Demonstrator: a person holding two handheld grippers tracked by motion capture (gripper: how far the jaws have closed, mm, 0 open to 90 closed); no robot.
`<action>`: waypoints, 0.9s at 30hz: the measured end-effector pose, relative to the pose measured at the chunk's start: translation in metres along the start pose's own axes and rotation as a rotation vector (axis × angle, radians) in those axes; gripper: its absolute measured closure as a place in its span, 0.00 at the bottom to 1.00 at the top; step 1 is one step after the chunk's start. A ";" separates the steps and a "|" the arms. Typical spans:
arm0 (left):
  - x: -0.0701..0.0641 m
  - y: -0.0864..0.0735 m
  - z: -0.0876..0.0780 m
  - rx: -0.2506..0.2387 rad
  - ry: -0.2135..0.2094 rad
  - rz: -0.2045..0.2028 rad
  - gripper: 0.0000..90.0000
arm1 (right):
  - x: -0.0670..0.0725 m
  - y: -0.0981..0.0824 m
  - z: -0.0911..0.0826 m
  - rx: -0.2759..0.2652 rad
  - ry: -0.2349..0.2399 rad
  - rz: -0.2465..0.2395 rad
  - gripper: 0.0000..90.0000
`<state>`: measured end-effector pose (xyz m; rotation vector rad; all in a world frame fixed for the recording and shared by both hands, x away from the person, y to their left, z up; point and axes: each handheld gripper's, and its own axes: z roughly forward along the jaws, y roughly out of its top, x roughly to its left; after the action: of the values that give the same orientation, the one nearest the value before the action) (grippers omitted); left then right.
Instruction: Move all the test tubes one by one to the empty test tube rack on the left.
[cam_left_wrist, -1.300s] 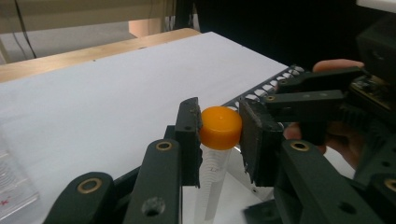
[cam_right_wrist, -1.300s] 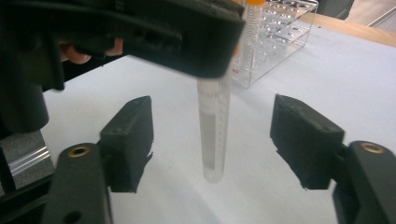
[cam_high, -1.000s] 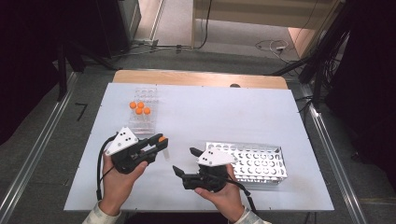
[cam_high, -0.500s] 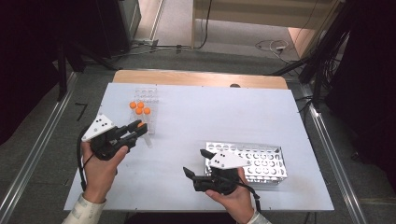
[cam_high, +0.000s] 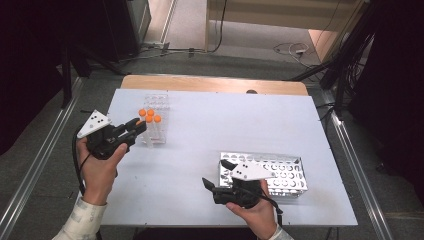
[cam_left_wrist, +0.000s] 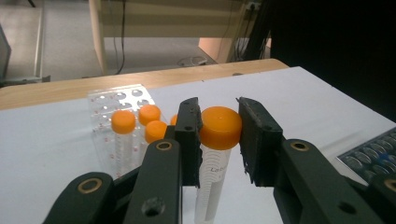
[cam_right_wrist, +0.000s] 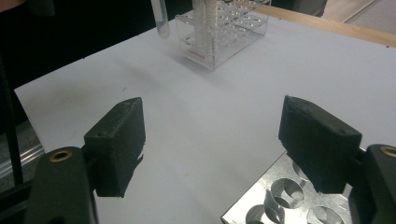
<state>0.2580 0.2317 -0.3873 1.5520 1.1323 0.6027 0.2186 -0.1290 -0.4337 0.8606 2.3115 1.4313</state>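
My left gripper (cam_left_wrist: 219, 135) is shut on the orange cap of a clear tube (cam_left_wrist: 212, 179), which hangs upright below the jaws. In the high view the left gripper (cam_high: 134, 126) holds this tube (cam_high: 148, 141) just left of a clear plastic rack (cam_high: 159, 102). Three more orange-capped tubes (cam_high: 151, 116) stand in that rack. Seen along the left jaws, the rack (cam_left_wrist: 116, 99) and its capped tubes (cam_left_wrist: 123, 122) lie just behind the held one. My right gripper (cam_right_wrist: 210, 140) is open with nothing between its jaws, low over the white table (cam_high: 225, 130) beside a metal rack (cam_high: 282, 170).
The metal rack (cam_right_wrist: 280, 198) has many round holes and lies at the table's front right. A wooden strip (cam_high: 215, 84) runs along the far edge. In the right gripper view the clear rack (cam_right_wrist: 224, 28) stands far off, with the held tube's tip (cam_right_wrist: 159, 18) beside it.
My left hand has carried the tube left and away from me, up to the clear rack. My right hand has shifted slightly right along the metal rack, jaws unchanged.
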 end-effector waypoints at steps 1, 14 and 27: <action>0.001 0.002 0.001 -0.002 0.007 0.001 0.78 | 0.000 0.000 0.000 -0.001 0.000 0.002 0.24; 0.022 0.019 0.016 -0.029 0.116 0.007 0.78 | -0.005 0.000 -0.003 -0.010 -0.002 0.009 0.24; 0.027 0.016 0.033 -0.046 0.170 0.029 0.78 | -0.006 0.000 -0.004 -0.013 -0.001 0.014 0.24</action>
<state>0.3023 0.2416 -0.3870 1.5017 1.2158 0.7876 0.2210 -0.1355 -0.4319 0.8747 2.2969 1.4497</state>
